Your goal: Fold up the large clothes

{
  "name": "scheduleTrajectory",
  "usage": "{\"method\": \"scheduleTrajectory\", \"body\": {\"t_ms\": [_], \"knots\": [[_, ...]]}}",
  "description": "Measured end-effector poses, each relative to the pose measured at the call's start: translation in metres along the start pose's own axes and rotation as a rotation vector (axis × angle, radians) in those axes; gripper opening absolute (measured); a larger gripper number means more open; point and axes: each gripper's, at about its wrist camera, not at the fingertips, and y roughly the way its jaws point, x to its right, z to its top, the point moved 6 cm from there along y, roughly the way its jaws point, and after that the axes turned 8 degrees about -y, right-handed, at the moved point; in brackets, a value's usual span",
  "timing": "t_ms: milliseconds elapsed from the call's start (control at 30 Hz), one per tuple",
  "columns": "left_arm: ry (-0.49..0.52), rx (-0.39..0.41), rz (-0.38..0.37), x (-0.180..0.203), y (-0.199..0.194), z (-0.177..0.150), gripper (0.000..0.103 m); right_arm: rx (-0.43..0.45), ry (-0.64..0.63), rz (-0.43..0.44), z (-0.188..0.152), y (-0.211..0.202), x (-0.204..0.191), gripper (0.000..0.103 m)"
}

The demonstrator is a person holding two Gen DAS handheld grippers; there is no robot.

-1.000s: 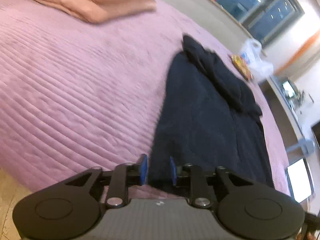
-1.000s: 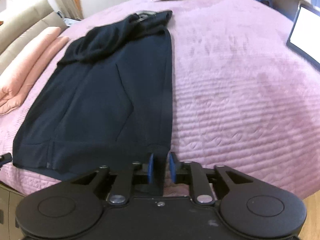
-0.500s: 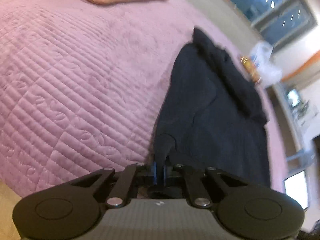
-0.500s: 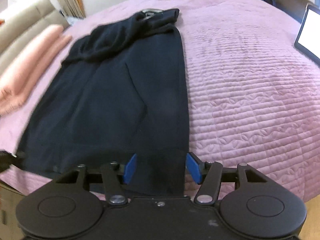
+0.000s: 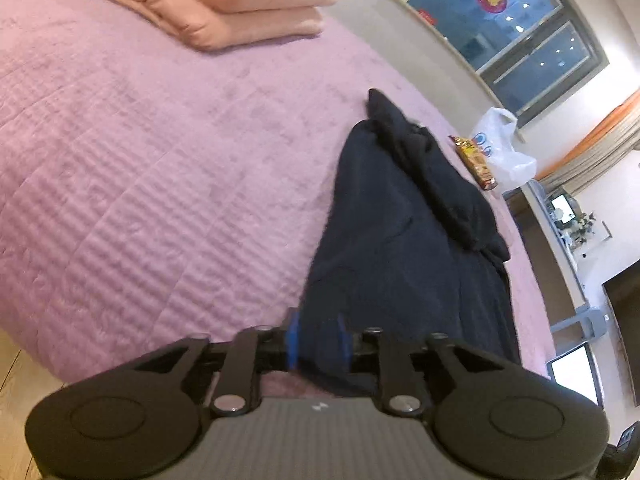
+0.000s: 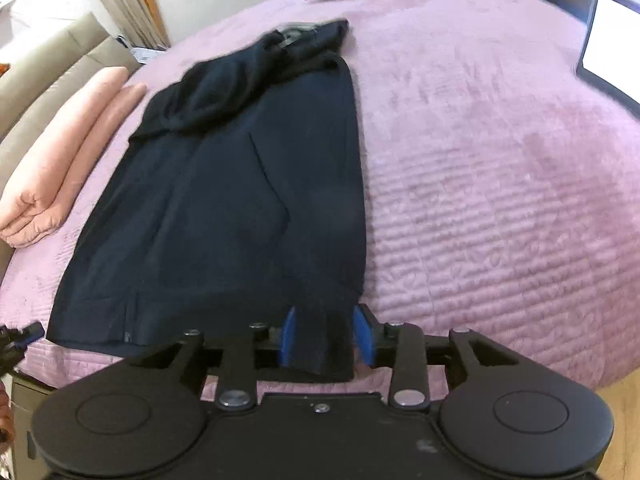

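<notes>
A dark navy garment (image 5: 400,248) lies flat and lengthwise on the pink quilted bed (image 5: 140,168), its top part bunched at the far end. My left gripper (image 5: 318,340) sits at the near left hem corner. Its jaws are opening, and the cloth lies between the blue pads (image 5: 293,340) without being pinched. In the right wrist view the same garment (image 6: 224,200) spreads out ahead. My right gripper (image 6: 325,336) straddles the near right hem corner, its pads (image 6: 363,336) apart on either side of the cloth.
Folded peach bedding (image 5: 224,0) lies at the far left of the bed. A snack packet (image 5: 474,158) and a white plastic bag (image 5: 500,148) rest at the far edge. A lit screen (image 6: 612,40) stands on the right. The bed's near edge drops to wooden floor (image 6: 616,396).
The left jaws closed on the hem corner half a second ago and have since parted. The right jaws spread wide, then narrowed somewhat around their corner. The garment has stayed flat.
</notes>
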Motion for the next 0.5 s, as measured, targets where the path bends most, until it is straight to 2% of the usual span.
{"method": "scheduleTrajectory", "body": {"t_ms": [33,67,100,133,267,400,467,500], "knots": [[-0.005,-0.001,-0.009,0.001,-0.002,0.000,0.042,0.007,-0.004,-0.004,0.003,-0.001,-0.001,0.053],[-0.015,-0.010,-0.010,0.002,0.001,0.001,0.048,0.010,-0.006,-0.003,0.005,-0.001,-0.002,0.067],[-0.021,-0.026,-0.003,0.003,0.005,0.002,0.055,0.009,-0.010,0.004,0.006,0.000,-0.002,0.073],[-0.019,-0.040,0.006,0.004,0.009,0.001,0.056,0.001,-0.019,0.013,0.007,0.003,-0.003,0.076],[0.004,-0.081,0.042,0.003,0.032,-0.004,0.056,-0.038,-0.024,0.005,0.001,0.023,0.001,0.075],[-0.024,-0.081,0.014,-0.003,0.047,-0.011,0.056,-0.087,0.040,0.034,-0.015,0.042,0.011,0.075],[-0.060,-0.085,-0.025,-0.002,0.051,-0.011,0.049,-0.069,0.049,0.056,-0.018,0.043,0.009,0.075],[-0.083,-0.094,-0.038,-0.001,0.054,-0.012,0.030,-0.071,0.048,0.092,-0.019,0.044,0.004,0.069]]}}
